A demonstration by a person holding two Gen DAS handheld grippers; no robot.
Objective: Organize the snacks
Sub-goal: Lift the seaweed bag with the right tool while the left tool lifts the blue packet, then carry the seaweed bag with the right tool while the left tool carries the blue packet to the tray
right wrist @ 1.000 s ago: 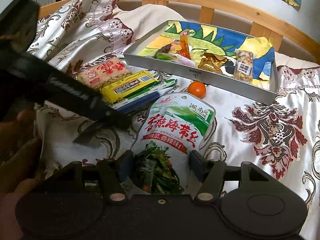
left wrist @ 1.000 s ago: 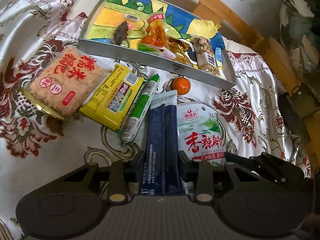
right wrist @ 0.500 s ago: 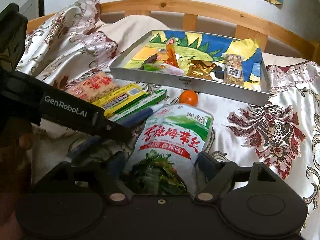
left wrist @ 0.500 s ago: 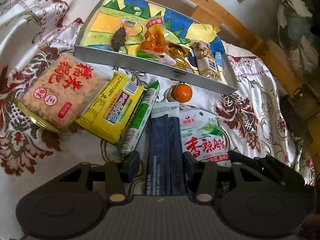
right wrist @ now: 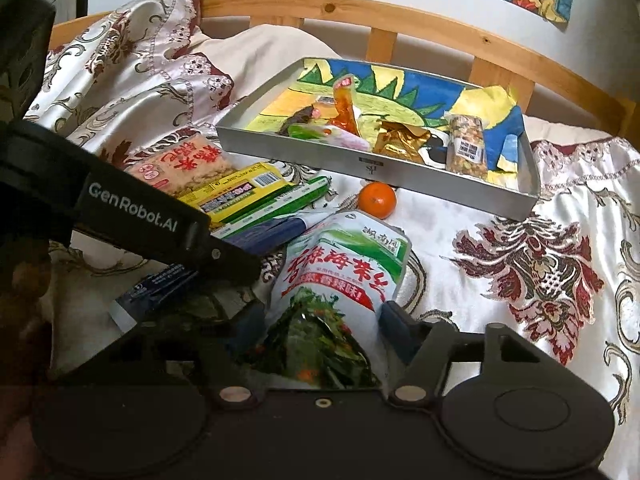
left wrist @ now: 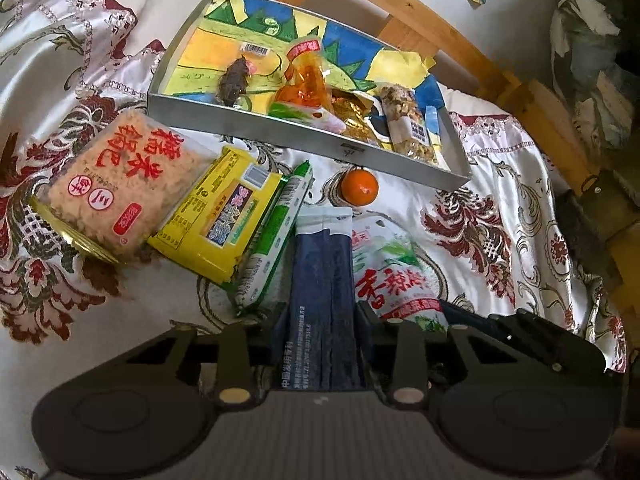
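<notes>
My left gripper [left wrist: 322,316] is shut on the near end of a dark blue packet [left wrist: 320,264] that lies lengthwise on the patterned bedspread. Beside it on the right lies a white and green seaweed pouch [left wrist: 392,276]. In the right wrist view my right gripper [right wrist: 322,316] is closing on that seaweed pouch [right wrist: 344,264]. Its jaws press on the crumpled lower end. The left gripper's black fingers [right wrist: 236,260] cross in from the left over the blue packet [right wrist: 256,236]. A silver tray [left wrist: 304,136] with a painted lining holds several snacks at the back.
A small orange [left wrist: 359,187] sits in front of the tray. Left of the blue packet lie a green and white stick pack [left wrist: 276,232], a yellow pack [left wrist: 224,220] and a rice cracker pack [left wrist: 120,184]. A wooden bed rail [right wrist: 400,12] runs behind the tray.
The left jaws widened a little around the blue packet, then closed on it again. The right jaws spread wider around the seaweed pouch, then narrowed onto it, and the pouch's lower end crumpled.
</notes>
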